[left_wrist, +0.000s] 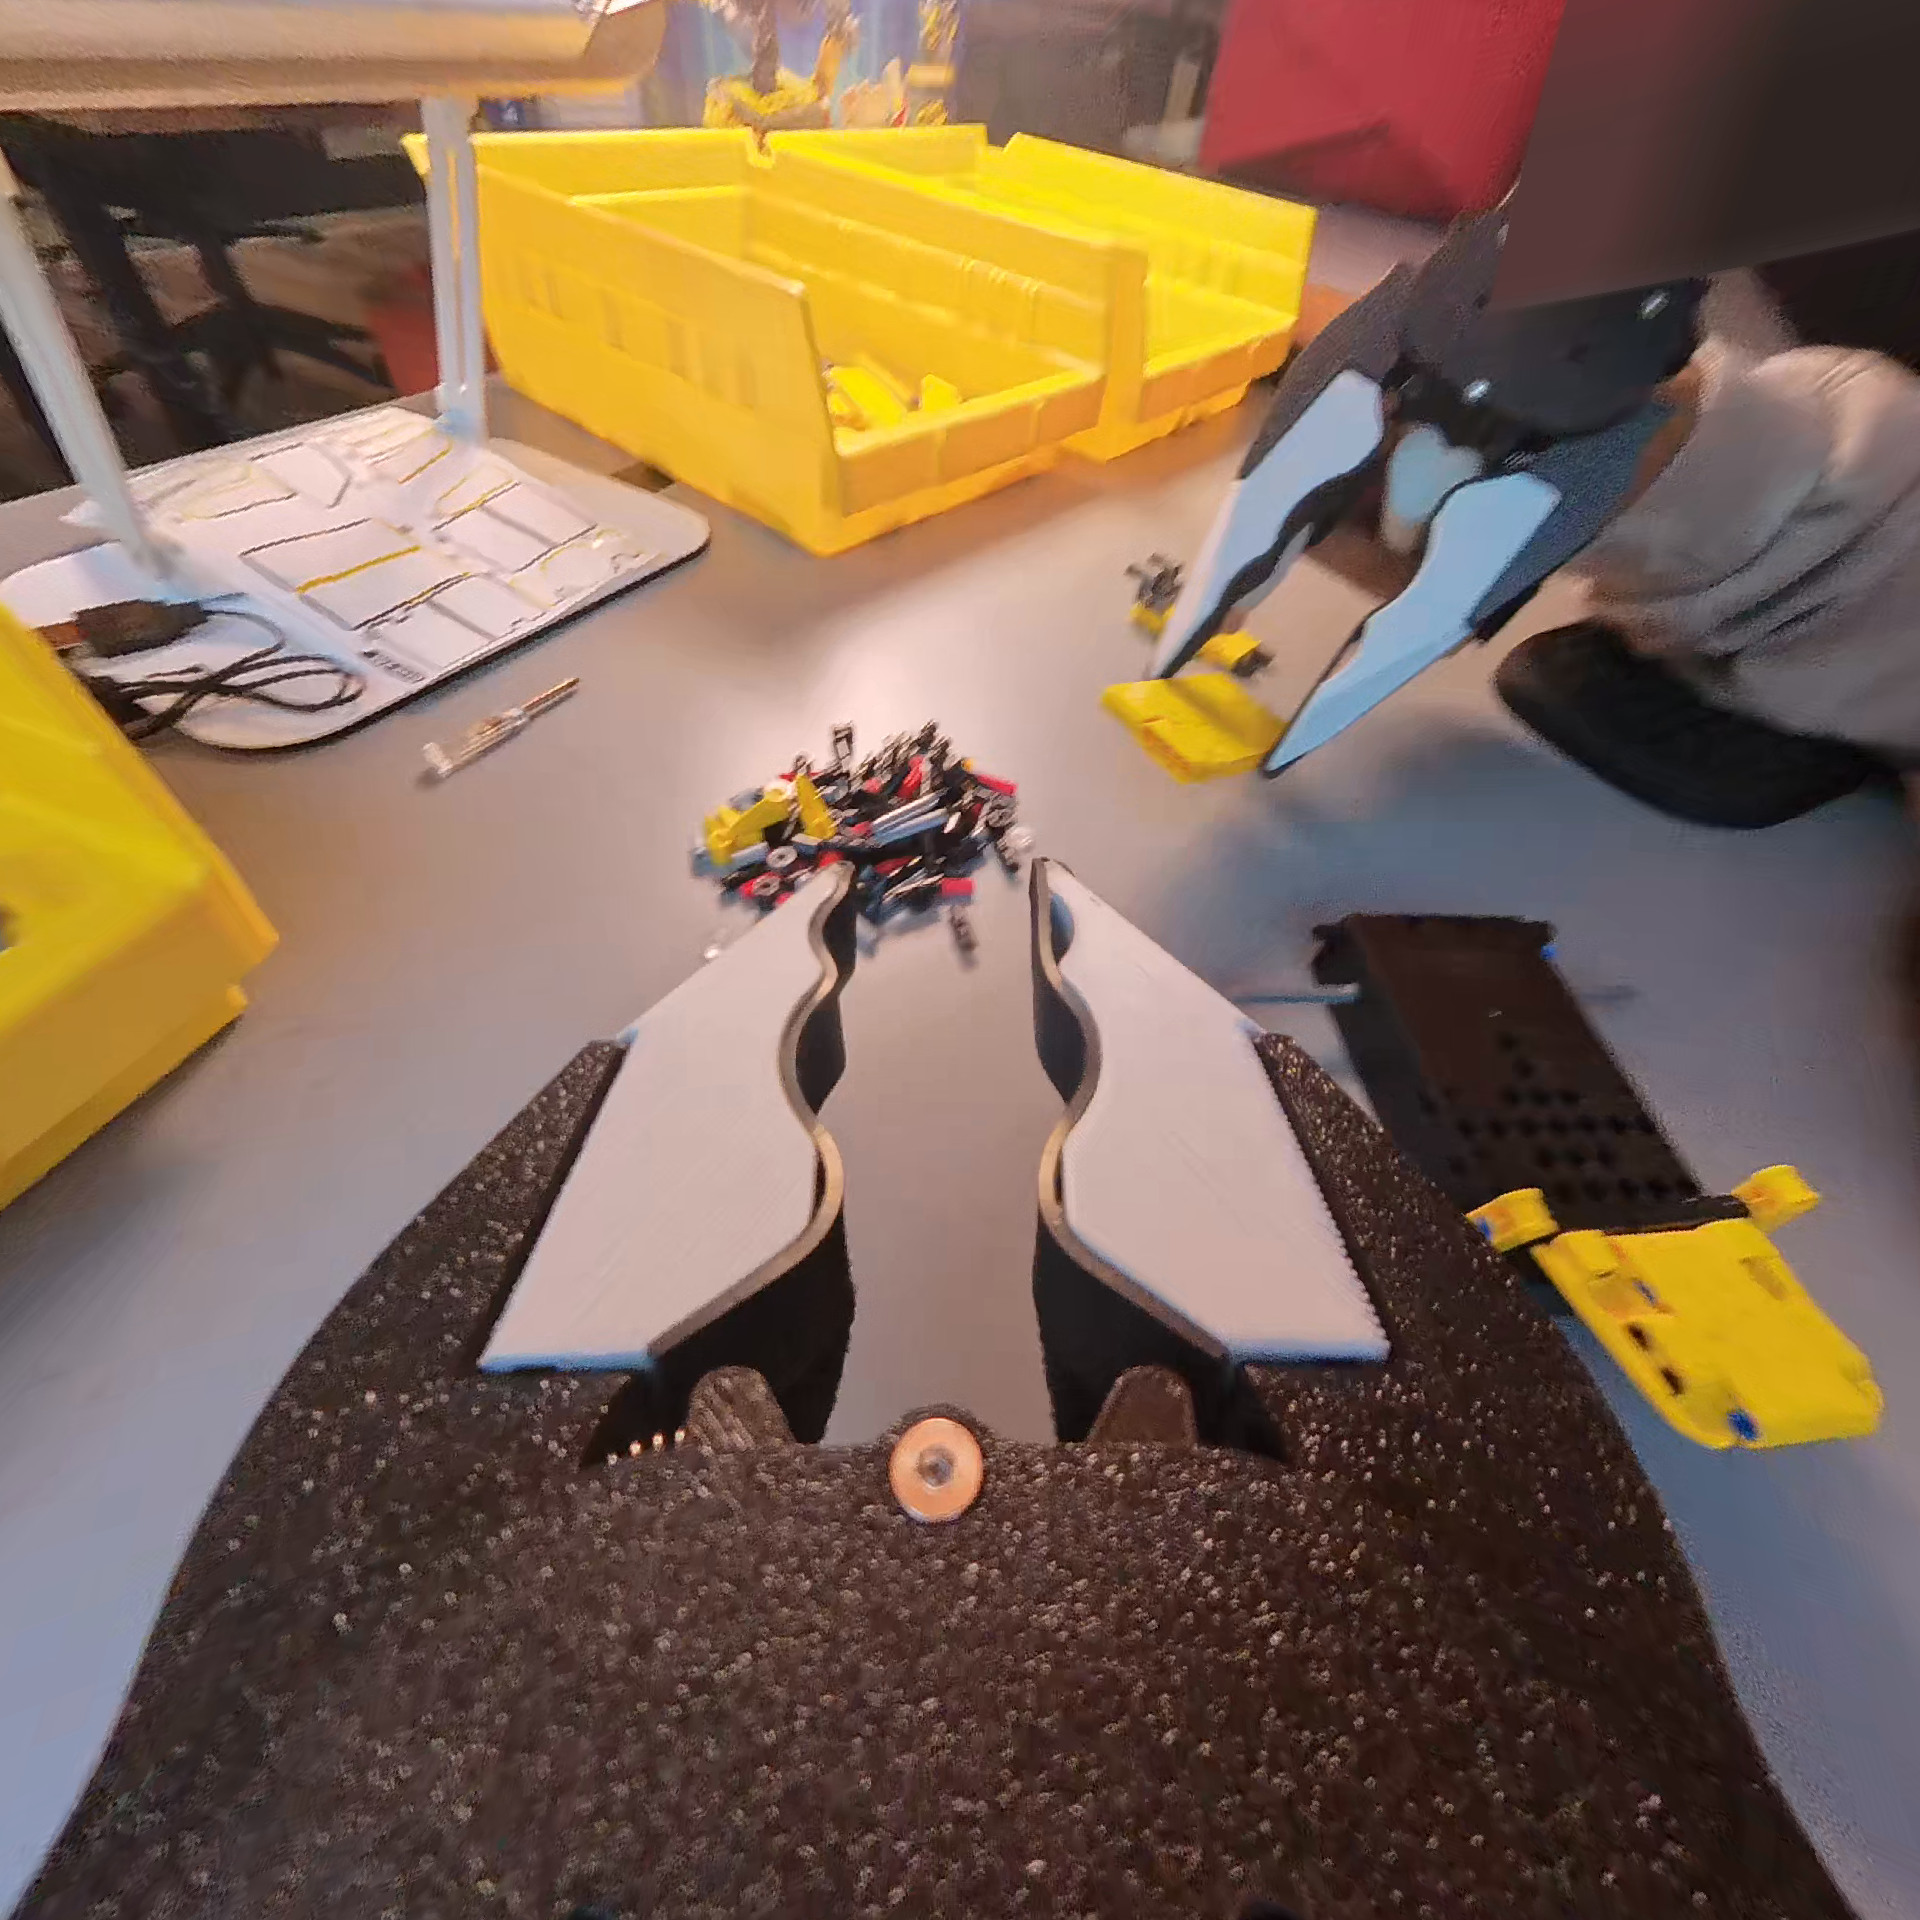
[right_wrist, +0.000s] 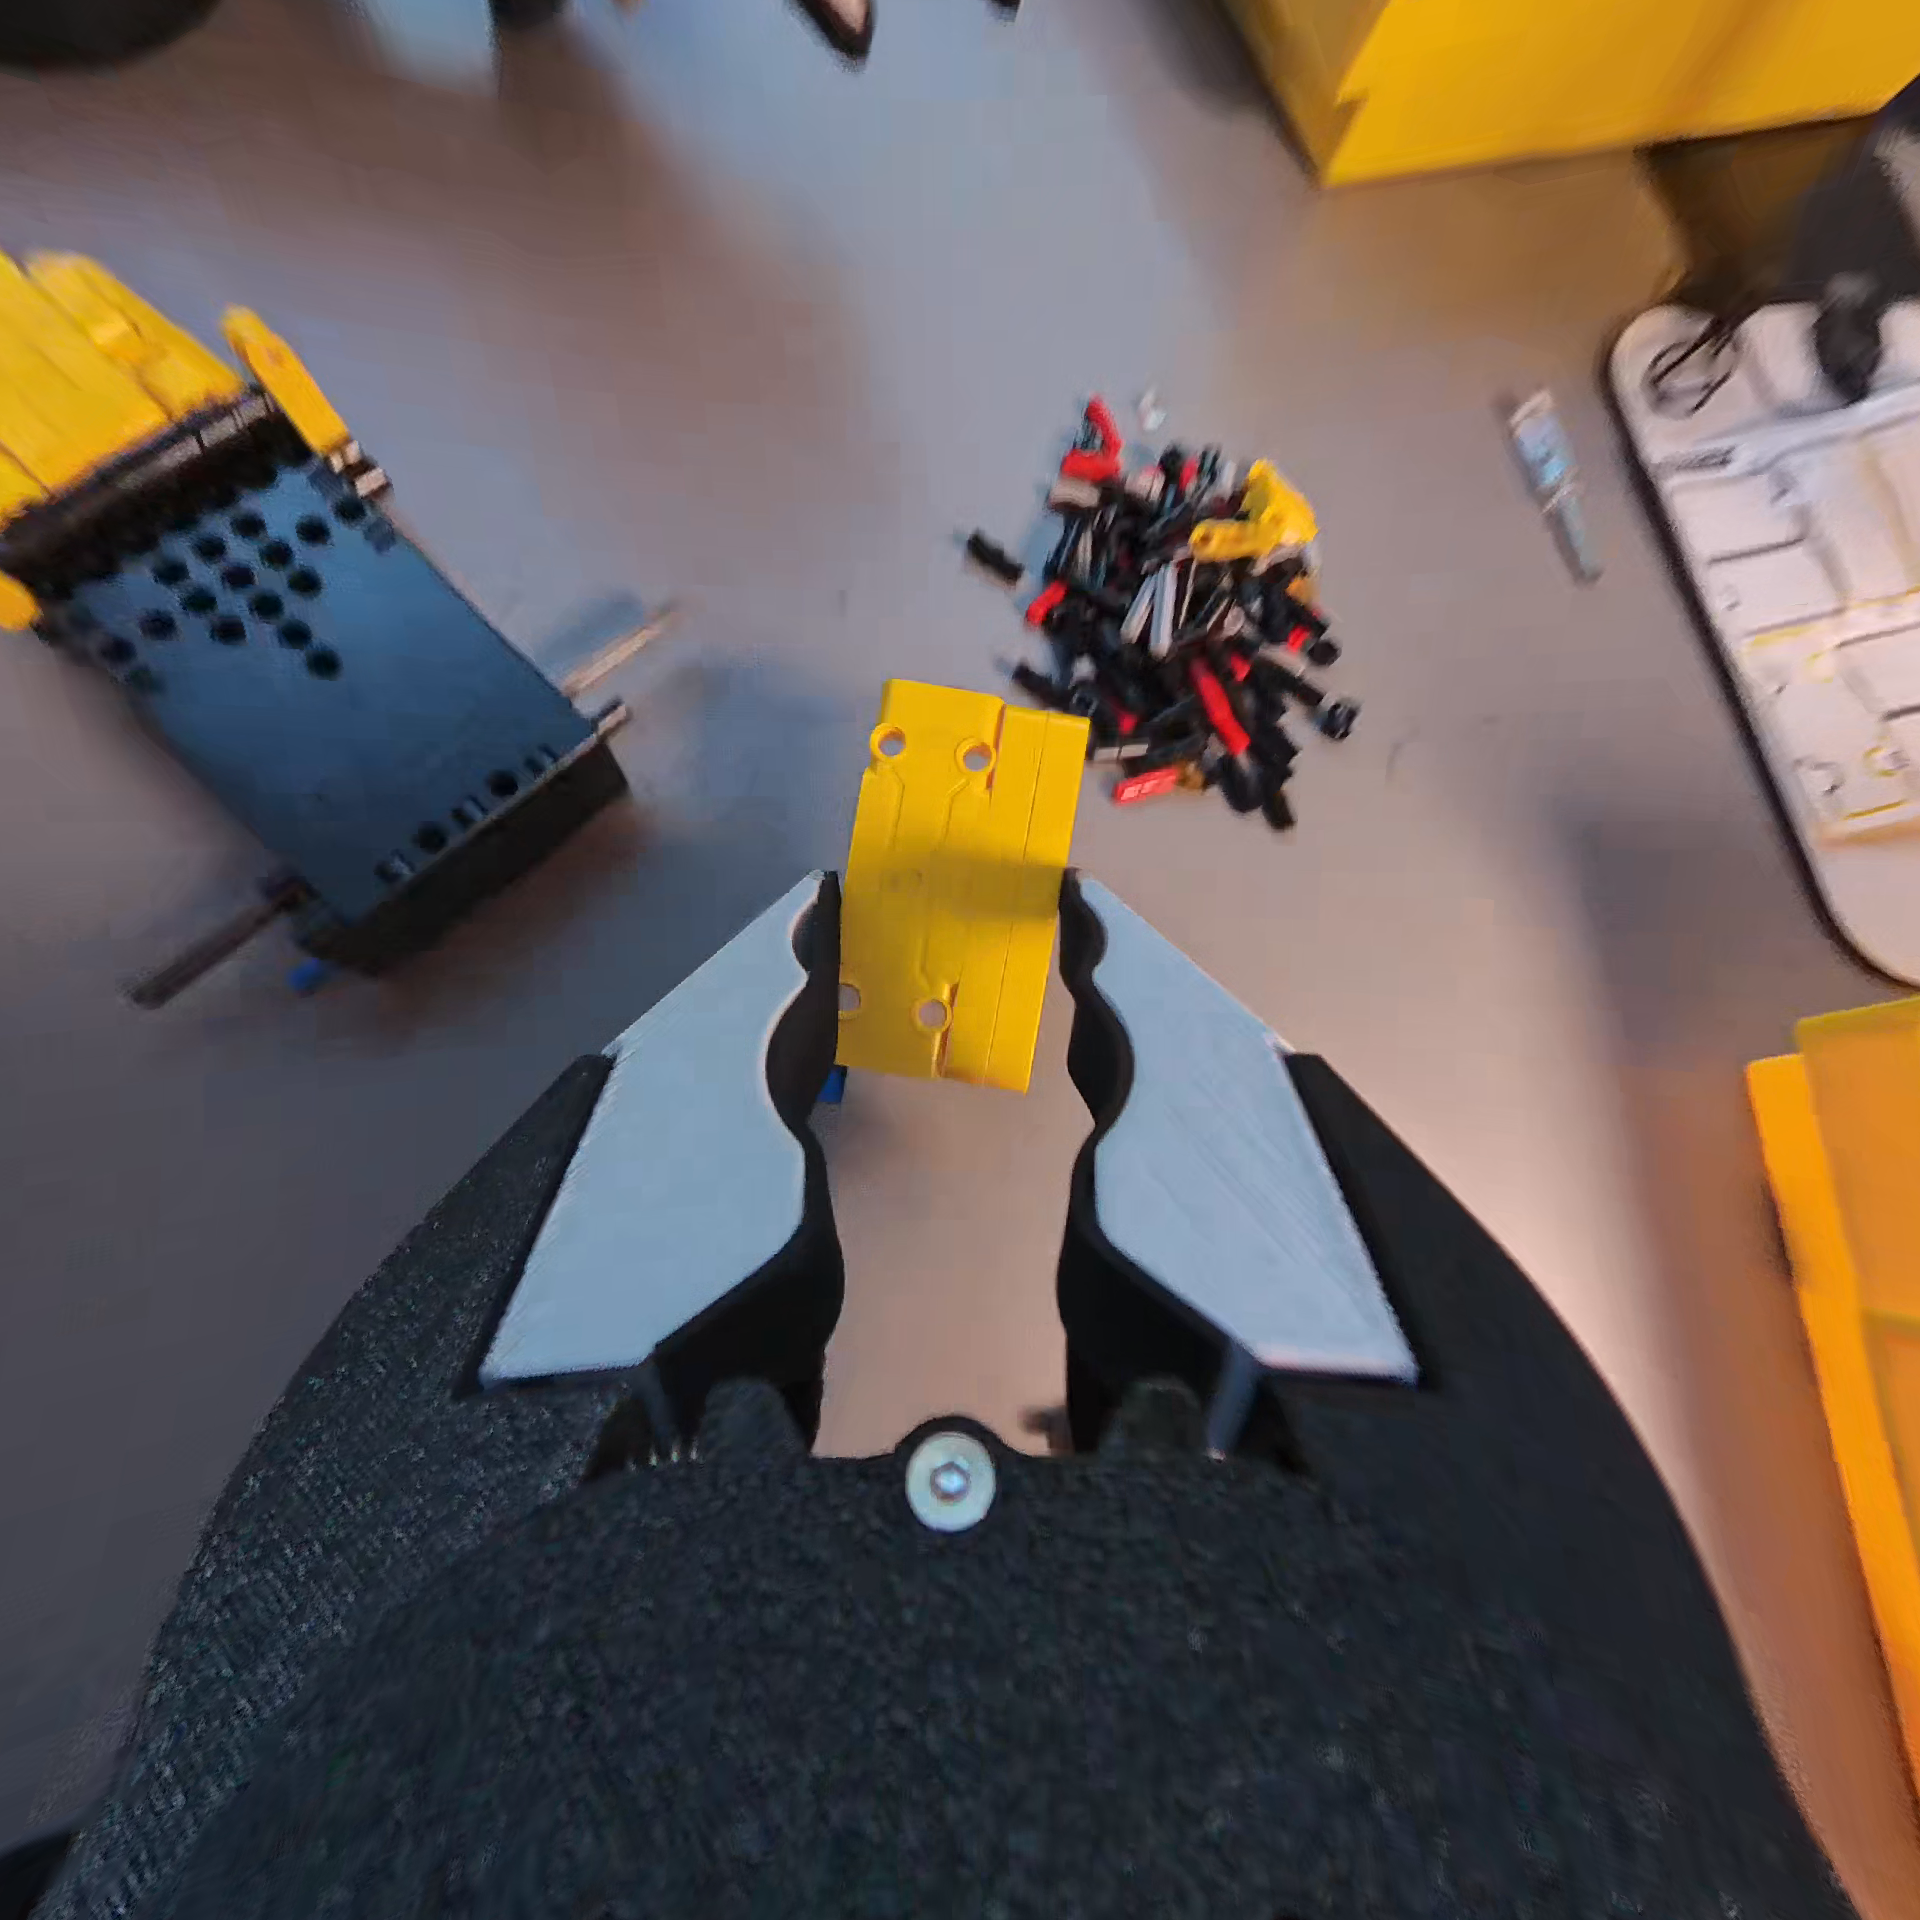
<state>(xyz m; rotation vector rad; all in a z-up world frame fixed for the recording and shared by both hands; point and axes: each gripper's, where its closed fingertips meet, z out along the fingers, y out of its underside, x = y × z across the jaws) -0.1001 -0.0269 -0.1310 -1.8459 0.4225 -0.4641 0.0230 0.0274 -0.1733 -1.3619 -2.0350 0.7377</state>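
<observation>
My right gripper (right_wrist: 948, 888) has its jaws against both long edges of a flat yellow brick panel (right_wrist: 961, 883) with round holes, low over the grey table. In the left wrist view this gripper (left_wrist: 1221, 717) stands tilted over the same panel (left_wrist: 1184, 722). My left gripper (left_wrist: 940, 873) is open and empty, its tips at the near edge of a pile of small black, red and yellow bricks (left_wrist: 862, 821). The pile also shows in the right wrist view (right_wrist: 1184, 613), just right of and beyond the panel.
A black perforated brick assembly (left_wrist: 1507, 1081) with yellow panels (left_wrist: 1704, 1320) lies right of my left gripper. Yellow bins (left_wrist: 883, 312) stand at the back, another (left_wrist: 94, 935) at the left. A white stand base with sheets (left_wrist: 364, 551), cables and a small metal pin (left_wrist: 499, 717) lie left. Tip to tip, the grippers are about 15 cm apart.
</observation>
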